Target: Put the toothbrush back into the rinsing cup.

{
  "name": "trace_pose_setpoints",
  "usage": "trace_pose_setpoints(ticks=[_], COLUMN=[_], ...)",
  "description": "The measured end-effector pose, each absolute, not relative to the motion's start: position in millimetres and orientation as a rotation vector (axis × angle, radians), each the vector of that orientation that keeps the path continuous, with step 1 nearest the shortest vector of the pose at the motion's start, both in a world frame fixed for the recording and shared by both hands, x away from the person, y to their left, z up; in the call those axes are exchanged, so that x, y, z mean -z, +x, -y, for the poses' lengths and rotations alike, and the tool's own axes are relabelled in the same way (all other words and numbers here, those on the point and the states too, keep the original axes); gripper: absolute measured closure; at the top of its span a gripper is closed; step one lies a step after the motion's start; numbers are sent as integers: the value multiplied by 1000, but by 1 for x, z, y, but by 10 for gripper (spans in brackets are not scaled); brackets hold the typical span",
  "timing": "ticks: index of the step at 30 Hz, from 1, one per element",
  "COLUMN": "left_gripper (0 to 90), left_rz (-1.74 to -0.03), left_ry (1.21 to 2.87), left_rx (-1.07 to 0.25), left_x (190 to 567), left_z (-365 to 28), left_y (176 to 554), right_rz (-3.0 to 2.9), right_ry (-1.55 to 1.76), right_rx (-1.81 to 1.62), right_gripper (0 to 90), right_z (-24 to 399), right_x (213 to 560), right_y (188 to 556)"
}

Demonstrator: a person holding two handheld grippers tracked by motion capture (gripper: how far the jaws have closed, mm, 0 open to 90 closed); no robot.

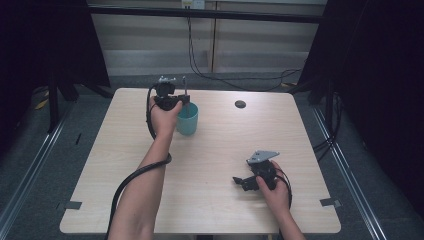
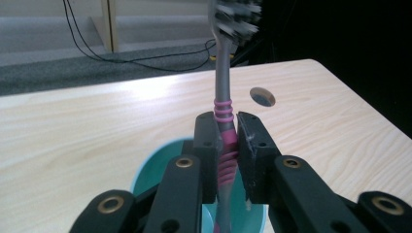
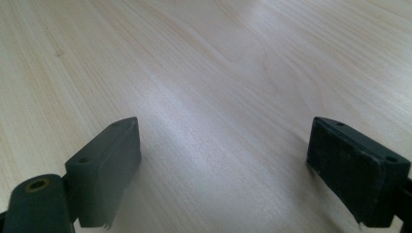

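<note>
A grey toothbrush [image 2: 224, 82] with pink grip rings stands upright, bristles up, its lower end inside a teal cup [image 2: 150, 172]. My left gripper [image 2: 227, 138] is shut on the pink part of its handle, right over the cup's mouth. From the high view the cup [image 1: 189, 120] sits on the table's back left part, with the left gripper [image 1: 172, 99] and the toothbrush [image 1: 184, 85] above its rim. My right gripper [image 1: 239, 181] rests low near the table's front right. Its jaws stand wide apart in the right gripper view [image 3: 221, 160], with bare wood between them.
The light wooden table [image 1: 215, 150] has a dark round hole [image 1: 240, 104] at the back right, also seen in the left gripper view as a hole [image 2: 263, 96]. Cables [image 1: 210, 75] lie on the floor behind the table. Dark curtains flank both sides.
</note>
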State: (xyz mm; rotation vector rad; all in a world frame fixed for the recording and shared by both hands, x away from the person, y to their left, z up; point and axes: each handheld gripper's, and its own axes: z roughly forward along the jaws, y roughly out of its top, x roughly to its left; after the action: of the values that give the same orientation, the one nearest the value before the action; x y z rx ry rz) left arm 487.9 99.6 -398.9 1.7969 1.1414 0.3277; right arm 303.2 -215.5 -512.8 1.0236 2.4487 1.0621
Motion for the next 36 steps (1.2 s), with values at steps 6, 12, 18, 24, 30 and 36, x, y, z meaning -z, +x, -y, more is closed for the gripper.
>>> trace_pose_setpoints(ticks=[6, 12, 18, 24, 30, 36], left_gripper=[794, 790, 791, 789, 740, 714], left_rz=[-1150, -1165, -1172, -1167, -1156, -1151], left_ry=[1803, 1802, 1818, 1830, 1836, 1850], left_rx=[-331, -320, -329, -326, -345, -350], left_x=[406, 414, 419, 422, 420, 418], left_z=[-98, -101, -102, -100, -98, -96], left_y=[483, 481, 480, 480, 479, 478], right_rz=[-2449, -2450, -2451, -2451, -2451, -2452], right_ry=[1023, 1033, 1033, 1031, 1028, 1024], right_rx=[-1061, -1061, -1060, -1061, -1061, -1062], right_gripper=[118, 118, 118, 118, 118, 118], right_z=[215, 215, 214, 214, 214, 214], right_x=[513, 512, 512, 512, 513, 513], right_y=[302, 301, 301, 301, 301, 301])
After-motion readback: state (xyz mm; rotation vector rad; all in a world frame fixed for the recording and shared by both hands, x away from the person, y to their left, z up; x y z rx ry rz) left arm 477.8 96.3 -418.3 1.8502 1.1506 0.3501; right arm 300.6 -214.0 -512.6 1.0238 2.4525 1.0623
